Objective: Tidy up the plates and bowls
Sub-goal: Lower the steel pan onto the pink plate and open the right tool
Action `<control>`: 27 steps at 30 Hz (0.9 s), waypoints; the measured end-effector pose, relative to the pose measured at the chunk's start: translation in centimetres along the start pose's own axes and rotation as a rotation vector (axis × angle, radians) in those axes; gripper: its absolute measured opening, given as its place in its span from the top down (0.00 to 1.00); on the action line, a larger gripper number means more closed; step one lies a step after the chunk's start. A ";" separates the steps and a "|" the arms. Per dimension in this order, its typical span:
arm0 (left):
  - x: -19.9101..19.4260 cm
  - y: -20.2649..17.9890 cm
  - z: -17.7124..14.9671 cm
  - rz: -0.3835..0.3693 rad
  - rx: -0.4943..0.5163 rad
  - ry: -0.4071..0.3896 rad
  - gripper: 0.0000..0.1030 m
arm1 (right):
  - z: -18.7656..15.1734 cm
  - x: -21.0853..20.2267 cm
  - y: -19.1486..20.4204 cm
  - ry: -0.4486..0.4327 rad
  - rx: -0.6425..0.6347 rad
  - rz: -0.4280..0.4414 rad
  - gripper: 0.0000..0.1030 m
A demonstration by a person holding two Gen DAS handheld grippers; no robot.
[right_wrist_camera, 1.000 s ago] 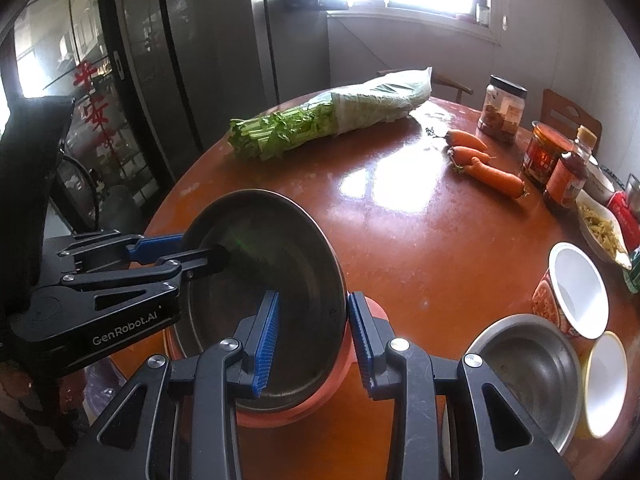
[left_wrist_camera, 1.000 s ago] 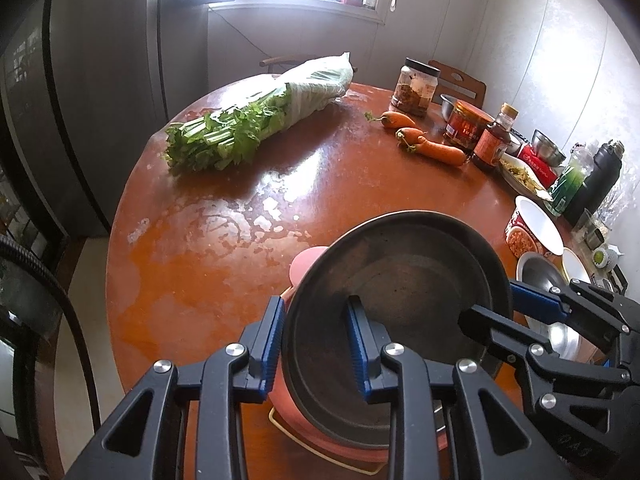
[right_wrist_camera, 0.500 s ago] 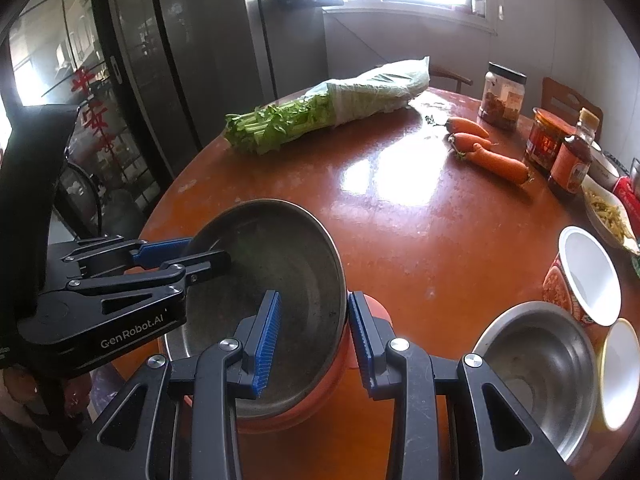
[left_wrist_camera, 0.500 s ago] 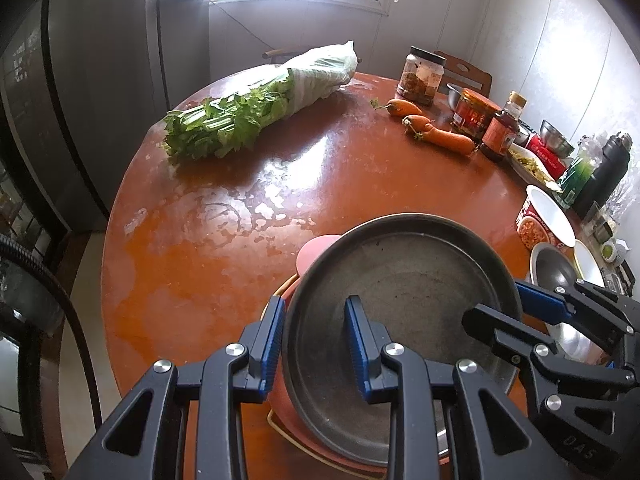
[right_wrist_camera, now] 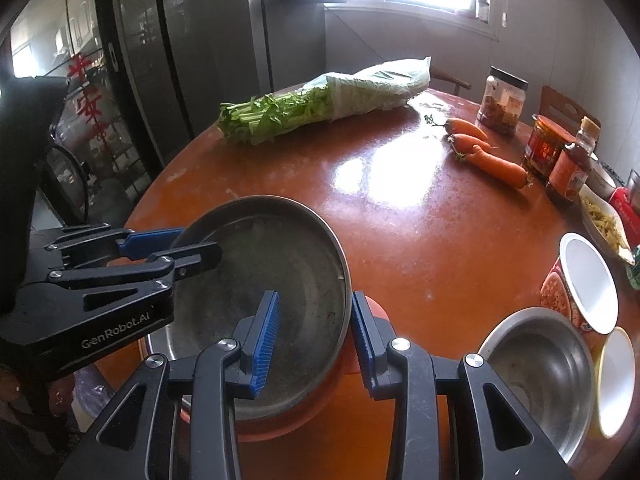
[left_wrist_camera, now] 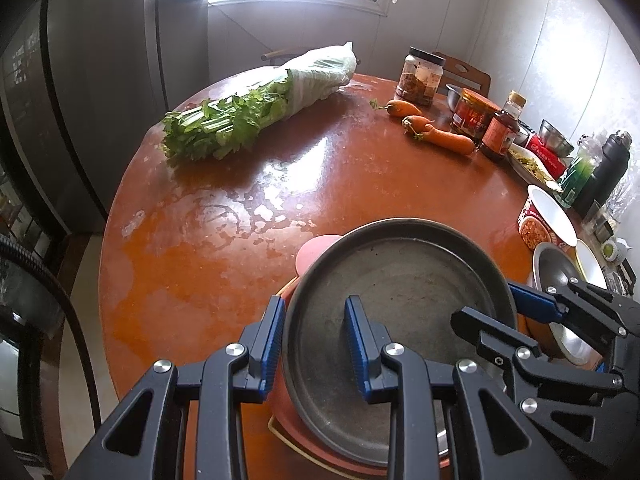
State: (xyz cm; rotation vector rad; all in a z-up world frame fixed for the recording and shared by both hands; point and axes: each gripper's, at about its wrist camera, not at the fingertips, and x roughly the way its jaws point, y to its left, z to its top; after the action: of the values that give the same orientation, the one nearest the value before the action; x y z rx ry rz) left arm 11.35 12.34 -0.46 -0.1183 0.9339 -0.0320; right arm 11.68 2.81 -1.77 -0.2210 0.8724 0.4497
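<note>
Stacking step: left gripper (left_wrist_camera: 314, 342) and right gripper (right_wrist_camera: 316, 336), both parted, straddle opposite rims of the metal plate (right_wrist_camera: 276, 280) resting on the pink bowl (left_wrist_camera: 316, 250) at the table (left_wrist_camera: 208, 248) edge; next likely seat it level, then withdraw

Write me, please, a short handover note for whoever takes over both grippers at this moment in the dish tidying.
Left gripper: open, straddling the near rim of the metal plate.
Right gripper: open, straddling the plate's opposite rim.
The plate sits on the orange dish at the table's near edge; whether fully seated, I cannot tell.
Left to sort: steel bowl, yellow-rimmed bowl, noodle cup.
</note>
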 end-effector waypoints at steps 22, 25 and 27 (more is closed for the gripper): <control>-0.2 0.8 0.1 -0.013 -0.035 -0.016 0.70 | 0.1 0.3 -0.5 -0.004 0.029 0.003 0.54; -0.5 0.9 0.0 -0.016 -0.043 -0.024 0.70 | 0.1 0.1 -0.4 -0.007 0.027 0.002 0.53; -0.9 0.8 0.0 -0.014 -0.039 -0.035 0.69 | 0.1 -0.2 -0.3 -0.017 0.022 0.000 0.50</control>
State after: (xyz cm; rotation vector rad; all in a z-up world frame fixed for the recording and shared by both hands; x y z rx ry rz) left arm 10.83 13.18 0.13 -0.1612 0.8995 -0.0241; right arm 11.80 2.58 -1.55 -0.1967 0.8606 0.4406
